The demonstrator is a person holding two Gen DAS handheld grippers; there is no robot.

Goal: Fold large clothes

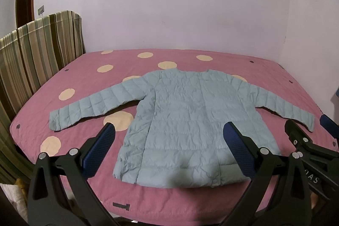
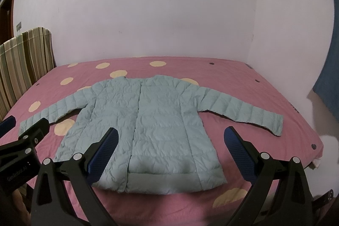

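A pale blue-green quilted puffer jacket [image 1: 182, 120] lies flat and unfolded, front up, on the pink bedspread with cream dots [image 1: 89, 69]. Its collar points toward 12 o'clock, its hem toward 6. Both sleeves are spread, angling toward 8 and 4 o'clock. The front placket is closed and the fabric is lightly wrinkled.

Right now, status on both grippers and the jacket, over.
Left gripper open, empty, above the hem. Right gripper open, empty. Jacket flat on the bed, sleeves spread, unfolded. Nothing on it.

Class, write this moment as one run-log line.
stage: pre-fold | jacket: flat on bed, sleeves spread | left gripper: open, empty | right gripper: open, empty
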